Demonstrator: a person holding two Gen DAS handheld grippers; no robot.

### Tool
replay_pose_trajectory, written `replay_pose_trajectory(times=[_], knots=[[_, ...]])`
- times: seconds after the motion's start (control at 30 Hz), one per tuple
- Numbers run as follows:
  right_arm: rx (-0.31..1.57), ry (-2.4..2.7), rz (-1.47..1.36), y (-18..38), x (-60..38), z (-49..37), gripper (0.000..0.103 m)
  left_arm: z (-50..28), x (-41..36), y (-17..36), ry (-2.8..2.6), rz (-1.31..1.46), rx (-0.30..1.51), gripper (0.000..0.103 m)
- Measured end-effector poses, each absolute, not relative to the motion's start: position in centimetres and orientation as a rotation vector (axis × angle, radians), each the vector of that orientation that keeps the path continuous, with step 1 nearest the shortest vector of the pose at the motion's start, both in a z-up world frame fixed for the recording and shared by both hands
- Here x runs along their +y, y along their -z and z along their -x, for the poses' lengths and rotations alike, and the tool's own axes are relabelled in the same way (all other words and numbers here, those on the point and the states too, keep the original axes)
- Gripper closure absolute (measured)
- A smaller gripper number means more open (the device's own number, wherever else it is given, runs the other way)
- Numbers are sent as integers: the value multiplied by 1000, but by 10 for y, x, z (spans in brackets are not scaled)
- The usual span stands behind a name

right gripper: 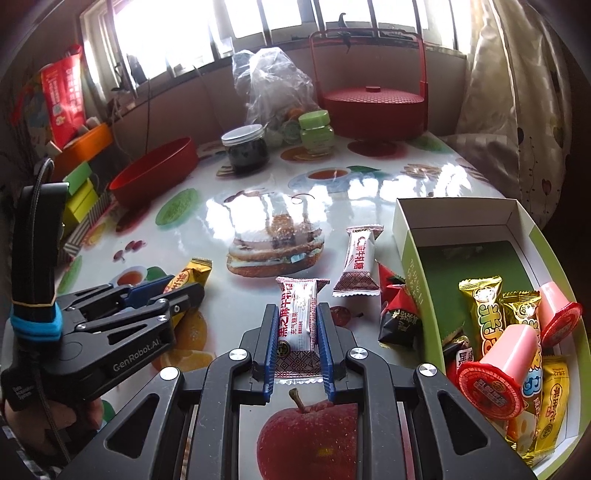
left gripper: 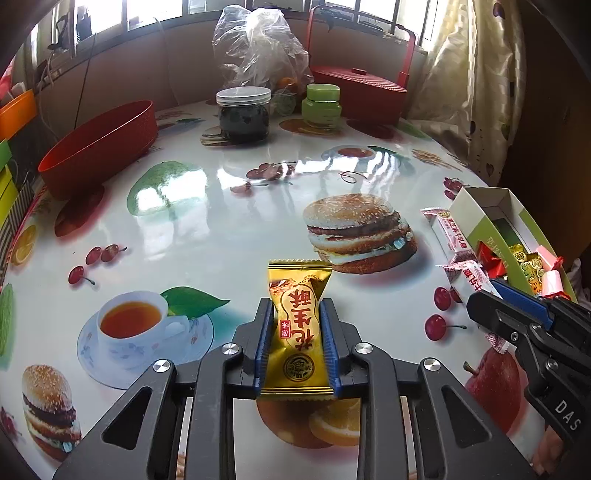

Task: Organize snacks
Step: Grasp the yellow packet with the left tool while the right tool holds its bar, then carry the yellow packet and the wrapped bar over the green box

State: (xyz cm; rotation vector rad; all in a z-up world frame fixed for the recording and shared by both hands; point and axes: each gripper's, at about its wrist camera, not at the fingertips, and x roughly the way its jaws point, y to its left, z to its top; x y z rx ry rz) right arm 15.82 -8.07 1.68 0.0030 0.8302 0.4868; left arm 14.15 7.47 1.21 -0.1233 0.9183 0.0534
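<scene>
Left gripper (left gripper: 297, 339) jaws clenched on a gold peanut-candy packet (left gripper: 299, 325), held lengthwise, presumably for transfer. Right gripper (right gripper: 297, 349) jaws grasp a pink-white nougat bar (right gripper: 298, 325) likewise. Snack box (right gripper: 413, 266), lower right of frame, sits on the surface (right gripper: 207, 236). Only the right wrist view shows the box contents fully, plus loose packets beside it.

Windows: I see a row of windows (right gripper: 280, 22) with dark bars along the far wall.
Light: bright daylight comes in and shines on my table top.
Table: my table (left gripper: 229, 221) has a shiny white cover with pictures of burgers, cherries and tea cups.
Curtain: a pale curtain (right gripper: 517, 122) with small hearts hangs on the right.
Wall: a brown ledge (right gripper: 177, 107) runs under the windows.
</scene>
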Motion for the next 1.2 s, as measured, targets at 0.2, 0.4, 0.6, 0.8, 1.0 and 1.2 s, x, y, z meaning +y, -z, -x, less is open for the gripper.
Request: replay_pose_trajectory(times=[0.2,0.4,0.6,0.8,1.0,1.2], knots=[[819,-483,-13,-20,-84,-156,84,-136,69,-18,-32,123,907,78],[800,-471,-35,-27,-93,-153,84,-131,61,-35,-2,122,869,78],[773,-453,-58,-36,-105,-149,84,-130,49,-49,34,115,845,78],[753,-407,-91,-45,-125,-146,84,-132,33,-60,77,110,823,78],[729,-355,-127,-53,-148,-141,84,-135,17,-68,126,107,805,78],[708,-304,-144,-60,-170,-135,84,-136,2,-75,165,99,791,78]])
